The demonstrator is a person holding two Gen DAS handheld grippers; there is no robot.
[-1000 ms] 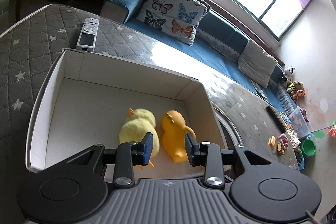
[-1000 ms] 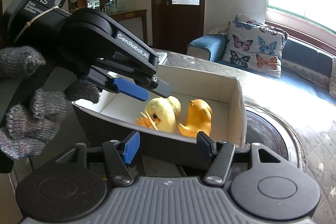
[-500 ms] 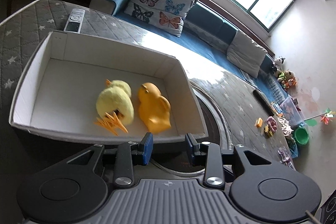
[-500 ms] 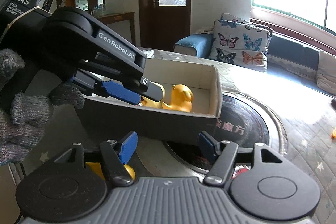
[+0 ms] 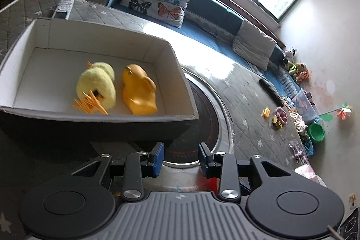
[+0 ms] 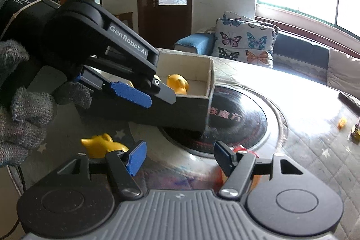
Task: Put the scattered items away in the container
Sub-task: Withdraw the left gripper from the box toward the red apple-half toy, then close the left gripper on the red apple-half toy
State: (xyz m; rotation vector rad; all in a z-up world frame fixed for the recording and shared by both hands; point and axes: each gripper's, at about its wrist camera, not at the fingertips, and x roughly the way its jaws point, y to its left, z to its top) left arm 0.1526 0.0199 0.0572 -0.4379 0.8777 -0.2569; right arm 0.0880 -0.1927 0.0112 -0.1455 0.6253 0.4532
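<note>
Left wrist view: the box [image 5: 180, 82], white inside and dark outside, sits on the table [image 5: 243, 91] with its near corner over a round dark inlay [image 5: 209, 127]. Inside it, two toys lie side by side and touching: a fluffy yellow chick [image 5: 96, 87] with orange feet toward the camera, and an orange duck [image 5: 138, 91] to its right. The left gripper [image 5: 181, 158] hangs in front of the box's near wall, its blue-padded fingers apart and holding nothing. In the right wrist view, the right gripper [image 6: 177, 155] is also spread and empty, low over the table; a yellow toy [image 6: 101, 146] lies on the surface just beyond its left finger, outside the box. A gloved hand [image 6: 24, 109] grips the left tool. Farther off stand a butterfly cushion [image 5: 157, 0], a remote [image 5: 63, 8] and small scattered toys [image 5: 279, 117].
</note>
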